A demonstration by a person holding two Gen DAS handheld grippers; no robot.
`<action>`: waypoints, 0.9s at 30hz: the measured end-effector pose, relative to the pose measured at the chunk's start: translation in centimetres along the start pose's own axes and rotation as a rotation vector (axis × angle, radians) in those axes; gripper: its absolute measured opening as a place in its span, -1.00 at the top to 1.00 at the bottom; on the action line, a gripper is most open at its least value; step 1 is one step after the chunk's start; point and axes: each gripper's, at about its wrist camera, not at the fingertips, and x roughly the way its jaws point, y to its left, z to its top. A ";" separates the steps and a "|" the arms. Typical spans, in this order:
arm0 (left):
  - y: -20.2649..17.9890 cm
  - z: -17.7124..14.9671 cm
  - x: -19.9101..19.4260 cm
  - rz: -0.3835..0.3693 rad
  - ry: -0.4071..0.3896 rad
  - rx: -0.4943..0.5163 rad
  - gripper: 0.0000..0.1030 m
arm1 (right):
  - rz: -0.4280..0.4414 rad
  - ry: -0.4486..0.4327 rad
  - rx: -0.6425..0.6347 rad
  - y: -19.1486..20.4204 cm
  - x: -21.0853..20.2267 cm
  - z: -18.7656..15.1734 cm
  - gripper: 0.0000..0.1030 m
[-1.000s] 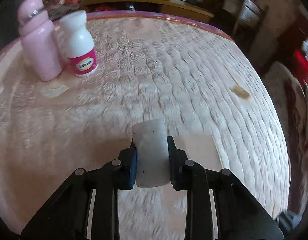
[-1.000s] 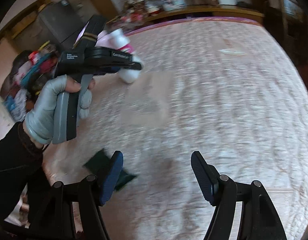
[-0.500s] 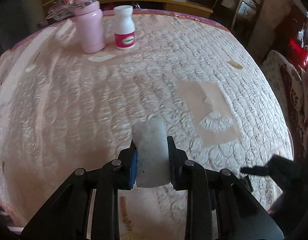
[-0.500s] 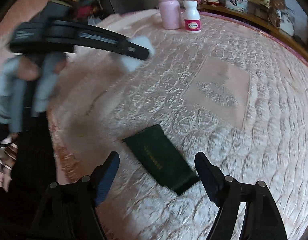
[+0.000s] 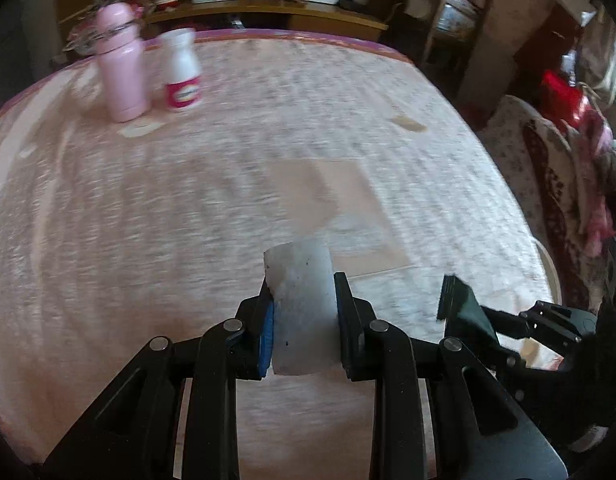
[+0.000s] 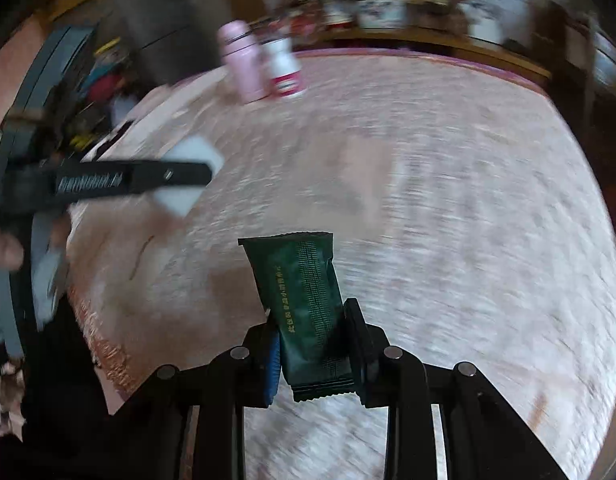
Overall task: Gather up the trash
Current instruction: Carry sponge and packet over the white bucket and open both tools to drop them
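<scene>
My left gripper [image 5: 303, 282] is shut on a white flat scrap [image 5: 300, 264] and holds it above the quilted pink-white tablecloth [image 5: 188, 208]. In the right wrist view the same gripper [image 6: 206, 172] and its white scrap [image 6: 188, 188] hang at the left, blurred. The jaws of my right gripper [image 6: 310, 308] are closing, and their pads press on a dark green snack packet [image 6: 300, 268] that sticks up between them. That green packet [image 5: 460, 308] also shows at the lower right of the left wrist view.
A pink bottle [image 5: 122, 76] and a white bottle with a red label [image 5: 182, 76] stand at the table's far left. A tan scrap [image 5: 408, 124] lies at the far right of the cloth. A wooden chair [image 5: 452, 20] and a cluttered shelf [image 5: 268, 8] stand beyond the table.
The right gripper's jaws went from wide apart over the green packet on the cloth to closed on it, the packet now lifted. The left gripper moved across the table with the white scrap.
</scene>
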 end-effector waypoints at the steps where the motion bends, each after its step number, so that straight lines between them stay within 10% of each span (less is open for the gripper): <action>1: -1.4 0.0 0.3 -0.014 0.001 0.016 0.54 | -0.018 -0.010 0.028 -0.9 -0.7 -0.2 0.47; 27: -23.7 0.8 3.5 -0.181 0.005 0.331 0.54 | -0.337 -0.164 0.478 -19.5 -16.0 -9.2 0.47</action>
